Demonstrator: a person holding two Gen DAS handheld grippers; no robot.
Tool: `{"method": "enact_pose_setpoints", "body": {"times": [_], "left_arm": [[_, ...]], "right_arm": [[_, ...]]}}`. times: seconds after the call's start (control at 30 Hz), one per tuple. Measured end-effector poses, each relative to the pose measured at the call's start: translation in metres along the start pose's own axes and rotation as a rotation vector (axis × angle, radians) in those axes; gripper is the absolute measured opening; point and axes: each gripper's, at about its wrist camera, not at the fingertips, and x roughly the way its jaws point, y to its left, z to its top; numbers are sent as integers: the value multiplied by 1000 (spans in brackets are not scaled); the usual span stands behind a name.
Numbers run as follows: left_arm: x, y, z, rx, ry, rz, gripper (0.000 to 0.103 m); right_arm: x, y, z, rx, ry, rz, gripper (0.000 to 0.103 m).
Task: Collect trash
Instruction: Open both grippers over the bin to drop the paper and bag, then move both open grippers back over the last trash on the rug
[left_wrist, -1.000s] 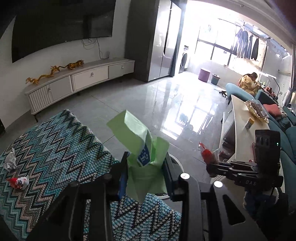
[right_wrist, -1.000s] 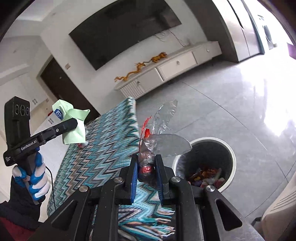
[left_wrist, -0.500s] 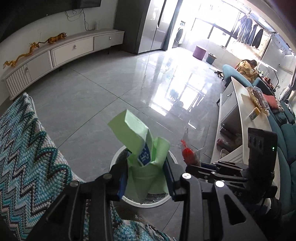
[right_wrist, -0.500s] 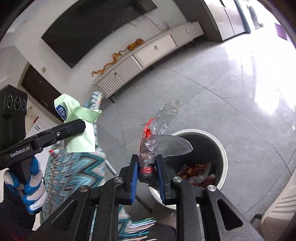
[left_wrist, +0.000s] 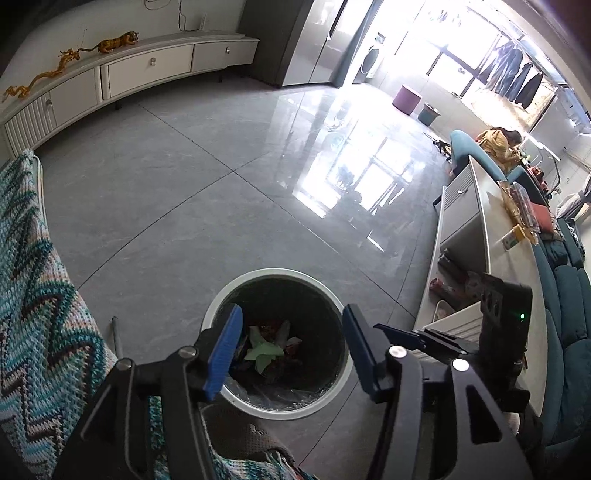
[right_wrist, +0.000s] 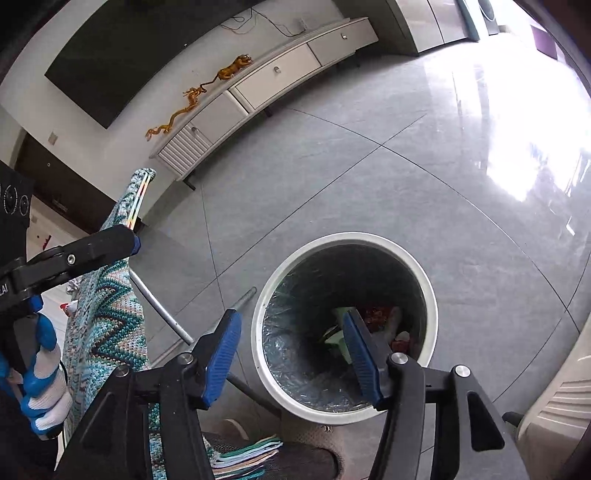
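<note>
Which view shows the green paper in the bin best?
Left wrist. The green paper lies in plain sight between the open fingers, on top of the other trash inside the bin. In the right wrist view, only part of it shows, since that gripper's right finger crosses it.

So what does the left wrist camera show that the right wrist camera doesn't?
Only the left wrist view shows the long counter with snack packets, the teal sofa, two small stools and a seated person by the window. Only the right wrist view shows the dark wall screen and the gloved hand holding the left gripper. Both show the white bin with green paper inside, the zigzag cloth and the TV cabinet.
</note>
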Motion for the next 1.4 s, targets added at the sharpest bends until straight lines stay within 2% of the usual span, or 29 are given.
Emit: {"method": "enact_pose_setpoints", "body": {"times": [0.4,0.5,0.87,1.4], "left_arm": [[-65,-27,-20,103,-179,285,55],[-82,-36,-26,120,-227,329,62],[-142,-68,-50,175,-358,385,64],[-222,-71,-87,152,-489,418,64]], "right_arm": [[-49,15,-16,-7,-66,19,58],[-64,21,-20,-21,-90,19,60],[-112,54,-30,-92,-183,33,64],[-165,112,-47,-218,-274,73,66]]}}
